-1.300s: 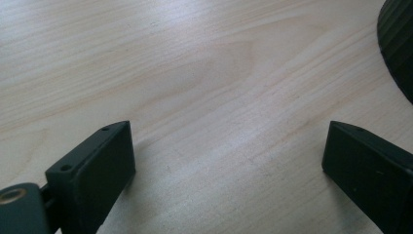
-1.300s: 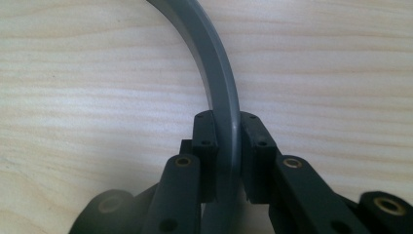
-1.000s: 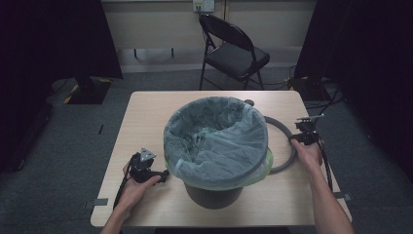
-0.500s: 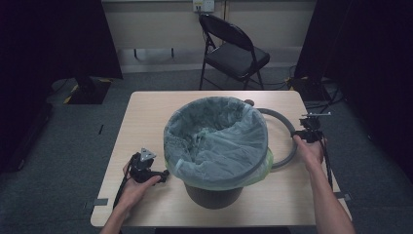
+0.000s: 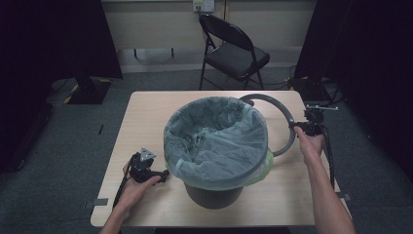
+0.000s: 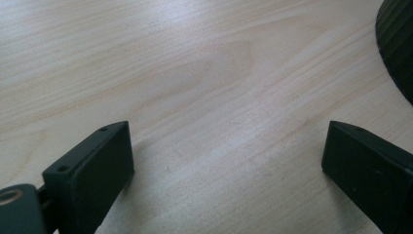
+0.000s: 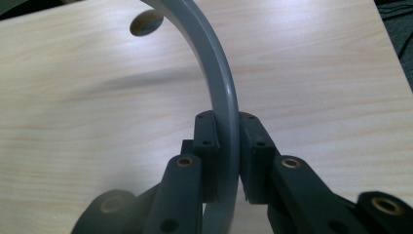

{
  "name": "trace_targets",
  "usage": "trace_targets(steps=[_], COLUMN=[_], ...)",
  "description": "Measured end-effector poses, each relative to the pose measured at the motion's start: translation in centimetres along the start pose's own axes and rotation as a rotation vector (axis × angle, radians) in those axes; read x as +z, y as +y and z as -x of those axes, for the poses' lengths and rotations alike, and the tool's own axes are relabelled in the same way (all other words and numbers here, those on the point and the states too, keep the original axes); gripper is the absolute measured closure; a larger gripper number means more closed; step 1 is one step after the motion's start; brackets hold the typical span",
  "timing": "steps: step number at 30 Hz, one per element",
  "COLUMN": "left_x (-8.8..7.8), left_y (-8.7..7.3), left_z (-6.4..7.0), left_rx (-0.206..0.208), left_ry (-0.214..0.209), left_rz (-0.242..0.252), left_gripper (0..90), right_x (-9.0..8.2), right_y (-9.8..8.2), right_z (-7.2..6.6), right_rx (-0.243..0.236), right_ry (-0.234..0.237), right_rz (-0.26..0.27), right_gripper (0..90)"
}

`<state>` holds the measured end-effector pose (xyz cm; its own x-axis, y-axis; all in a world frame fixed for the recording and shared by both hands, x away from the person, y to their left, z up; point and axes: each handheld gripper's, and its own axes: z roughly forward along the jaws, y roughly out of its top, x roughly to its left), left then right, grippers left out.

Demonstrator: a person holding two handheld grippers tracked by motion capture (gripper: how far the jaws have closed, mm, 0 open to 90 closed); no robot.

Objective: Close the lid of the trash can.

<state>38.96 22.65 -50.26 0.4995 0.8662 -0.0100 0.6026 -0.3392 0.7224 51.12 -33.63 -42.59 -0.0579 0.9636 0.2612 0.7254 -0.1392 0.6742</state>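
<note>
The right hand-held gripper is pinching the grey ring. Its two black jaws press on the ring from both sides, and the ring curves up and away from them, over the desk. Seen from the high view, the ring hangs just beside the bin, tilted, with its far end near the bin's back edge.

The job looks like putting the ring on top of the bin to hold the bag down. To do it well, keep the squeeze firm so the ring does not slip or swing. Lift it higher than the bin's top first. Then bring it flat over the bag and lower it straight down, so it does not push the bag inside.

The left hand-held gripper is spread wide, with nothing between its jaws. It lies low over the bare desk, and the dark bin side is just past it. It could help by holding the bin steady, so the bin does not tip.
</note>
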Motion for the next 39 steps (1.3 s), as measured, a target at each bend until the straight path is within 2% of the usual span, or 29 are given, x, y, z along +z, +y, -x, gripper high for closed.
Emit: trace_targets(steps=[6, 12, 20, 27, 32, 36, 39], left_x=[0.0, 0.0, 0.0, 0.0, 0.0, 0.0, 0.0], left_y=[0.0, 0.0, 0.0, 0.0, 0.0, 0.0, 0.0], left_z=[0.0, 0.0, 0.0, 0.0, 0.0, 0.0, -0.1], left_rx=[0.002, 0.001, -0.003, -0.002, 0.003, 0.004, 0.007], left_ry=[0.001, 0.0, -0.003, -0.001, 0.003, 0.003, 0.003], left_rz=[0.001, 0.0, 0.0, 0.001, 0.001, 0.002, 0.0], left_gripper=[4.2, 4.2, 4.2, 4.2, 4.2, 4.2, 4.1], right_x=[-0.3, -1.0, -1.6, -2.2, -2.0, -1.6, -1.5], right_y=[0.6, 1.6, 3.0, 4.7, 5.6, 6.6, 7.0], right_z=[-0.5, -1.3, -1.2, -1.8, -2.1, -1.7, -1.6], right_rx=[0.025, 0.026, 0.047, 0.053, 0.05, 0.074, 0.097], right_ry=[0.033, 0.06, 0.067, 0.091, 0.089, 0.052, 0.069], right_rz=[0.028, 0.065, 0.103, 0.14, 0.147, 0.147, 0.15], right_gripper=[80.0, 80.0, 80.1, 80.0, 79.9, 80.0, 80.0])
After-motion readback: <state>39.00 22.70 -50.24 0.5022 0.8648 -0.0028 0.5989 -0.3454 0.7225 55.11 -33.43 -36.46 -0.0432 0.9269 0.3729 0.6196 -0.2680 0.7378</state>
